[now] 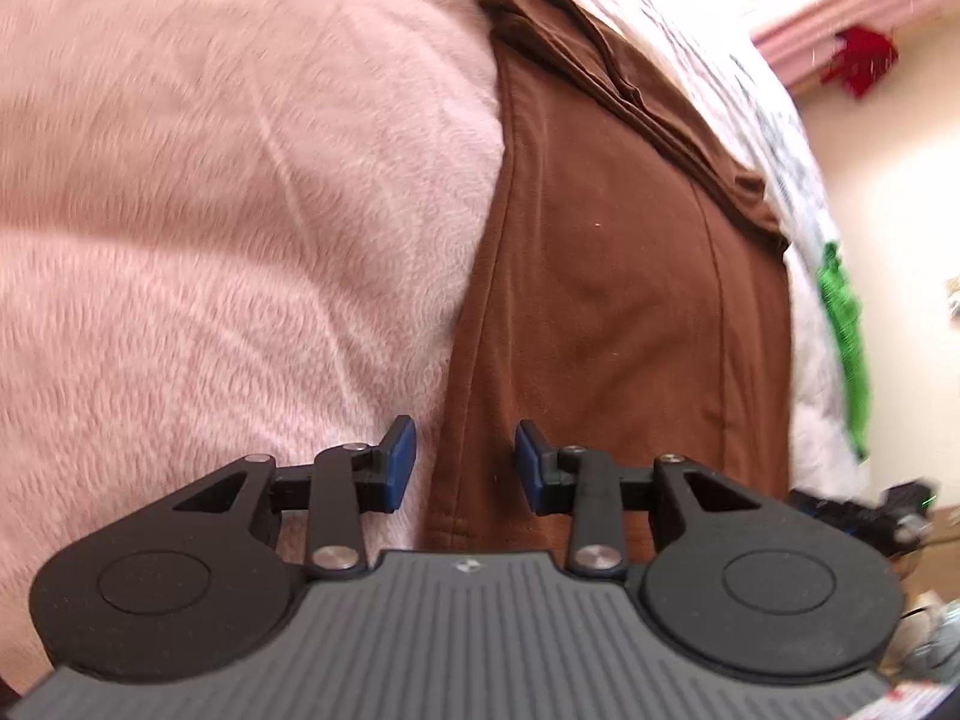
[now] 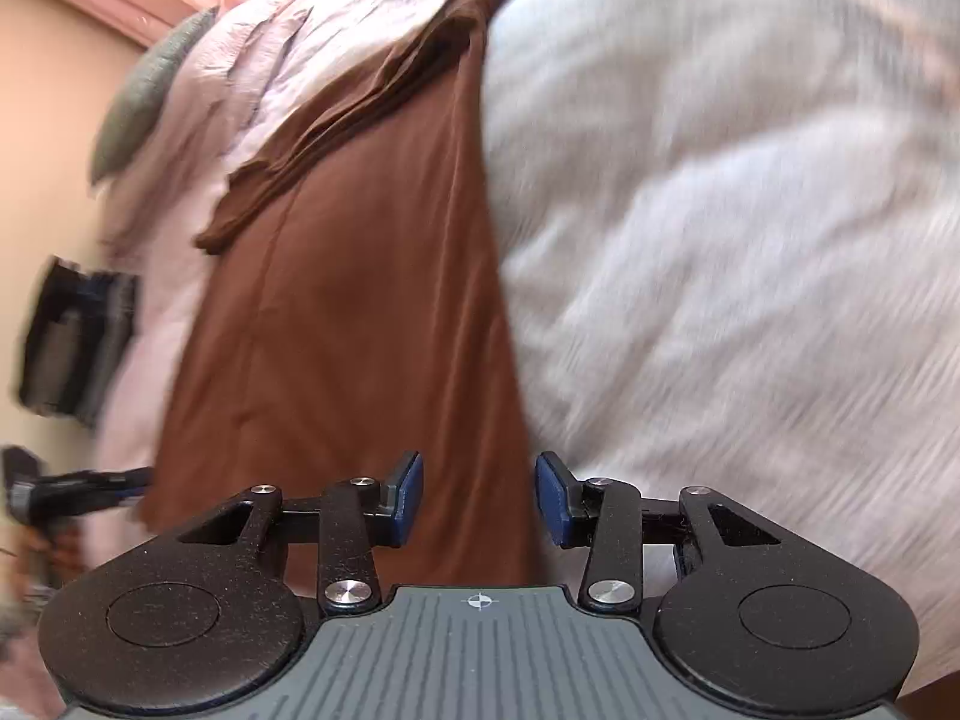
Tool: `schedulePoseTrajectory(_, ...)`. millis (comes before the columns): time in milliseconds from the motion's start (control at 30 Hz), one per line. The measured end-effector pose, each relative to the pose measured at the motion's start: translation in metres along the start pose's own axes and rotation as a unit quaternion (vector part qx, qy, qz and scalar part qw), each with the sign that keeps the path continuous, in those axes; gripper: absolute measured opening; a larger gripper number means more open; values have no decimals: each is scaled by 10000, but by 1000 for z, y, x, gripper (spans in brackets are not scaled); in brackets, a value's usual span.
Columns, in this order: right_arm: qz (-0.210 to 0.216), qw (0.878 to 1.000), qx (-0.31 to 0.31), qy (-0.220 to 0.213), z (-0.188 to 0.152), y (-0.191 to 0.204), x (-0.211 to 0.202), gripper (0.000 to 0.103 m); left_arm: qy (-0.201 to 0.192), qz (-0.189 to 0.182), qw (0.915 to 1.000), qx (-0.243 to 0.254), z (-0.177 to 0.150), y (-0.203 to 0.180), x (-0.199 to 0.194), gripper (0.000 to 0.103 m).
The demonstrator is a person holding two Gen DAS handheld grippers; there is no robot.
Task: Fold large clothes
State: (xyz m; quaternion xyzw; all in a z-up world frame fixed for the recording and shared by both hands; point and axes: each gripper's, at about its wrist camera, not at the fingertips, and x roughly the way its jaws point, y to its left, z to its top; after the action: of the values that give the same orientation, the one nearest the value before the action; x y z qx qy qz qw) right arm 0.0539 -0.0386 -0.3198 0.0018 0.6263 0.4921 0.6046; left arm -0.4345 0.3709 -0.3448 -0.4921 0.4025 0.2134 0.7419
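Note:
A large brown garment lies flat in a long folded strip on the bed, with a bunched edge of layers along its far side. My left gripper hovers open over the garment's near left edge, nothing between its blue pads. In the right wrist view the same brown garment runs away from me. There my right gripper stands open over the near right edge of the cloth, holding nothing. The other gripper shows at the left border of that view.
A fuzzy pink blanket covers the bed left of the garment; in the right wrist view it looks pale. Something green and patterned bedding lie at the bed's right edge. A grey pillow and a dark object sit far left.

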Motion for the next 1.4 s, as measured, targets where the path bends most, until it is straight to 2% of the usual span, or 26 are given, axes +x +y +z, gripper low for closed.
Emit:
schedulePoseTrajectory(167,506,9981,357,-74,9,-23,7,38,139,-430,9986,-279,11,17,12,32)
schedulePoseTrajectory(300,944,9952,247,-97,17,-32,15,38,199,-867,9960,7,20,23,27,32)
schedulePoseTrajectory(367,1079,9935,329,-122,19,-39,17,37,195,-971,9950,122,18,23,29,30)
schedulePoseTrajectory(400,1067,9934,385,-142,17,-40,15,36,178,-964,9950,198,16,22,28,27)
schedulePoseTrajectory(467,995,9944,360,-54,14,-39,9,27,227,-848,9959,226,11,21,24,12)
schedulePoseTrajectory(533,919,9952,315,116,15,-34,8,21,307,-828,9960,142,6,21,21,12)
schedulePoseTrajectory(600,913,9951,352,147,16,-32,6,18,357,-713,9964,271,2,15,19,8)
schedulePoseTrajectory(633,913,9949,394,164,16,-32,7,4,359,-630,9968,351,1,11,18,4)
schedulePoseTrajectory(667,922,9947,411,187,16,-31,7,0,337,-570,9970,406,0,9,16,4)
schedulePoseTrajectory(767,1031,9946,89,128,19,-21,-4,0,298,-368,9962,732,-2,-2,6,3)
schedulePoseTrajectory(867,1044,9945,48,-67,15,-20,-29,0,195,-206,9943,1025,-9,-14,-9,2)
schedulePoseTrajectory(1033,1126,9934,-24,-239,8,-15,-63,0,17,-310,9918,1242,-28,-31,-37,2)
schedulePoseTrajectory(1167,961,9954,40,-23,-6,-17,-76,0,6,-437,9947,936,-64,-34,-55,2)
schedulePoseTrajectory(1400,686,9938,723,502,-59,-23,-112,0,330,-409,9986,74,-137,-37,-80,2)
